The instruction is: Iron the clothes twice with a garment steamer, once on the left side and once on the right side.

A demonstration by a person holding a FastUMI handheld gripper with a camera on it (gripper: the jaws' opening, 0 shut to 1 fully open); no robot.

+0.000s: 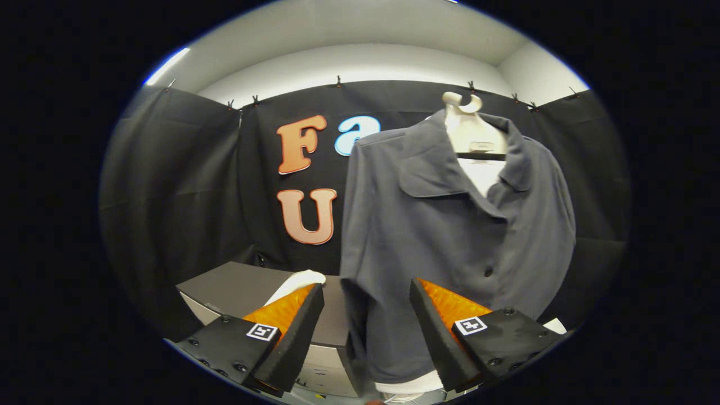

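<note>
Black cloth walls the booth around me. Nearest, my tongs [367,315] stand spread wide, pinching nothing. Just ahead, the grey shirt [450,236] hangs on a white bust [471,135], its hem between my fingers. Left, a white steamer [295,284] lies on a grey cabinet [236,289].

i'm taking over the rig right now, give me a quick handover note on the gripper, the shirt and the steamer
Gripper: fingers spread wide, holding nothing.
Grey shirt: hangs buttoned on a white mannequin form, just ahead of the fingers and partly between them.
White object: lies on the grey cabinet beyond the left finger, mostly hidden; possibly the steamer, cannot tell.
Done: nothing judging by the empty gripper.
Left: pick up the steamer, pass it over the shirt's left side, then its right side.
</note>
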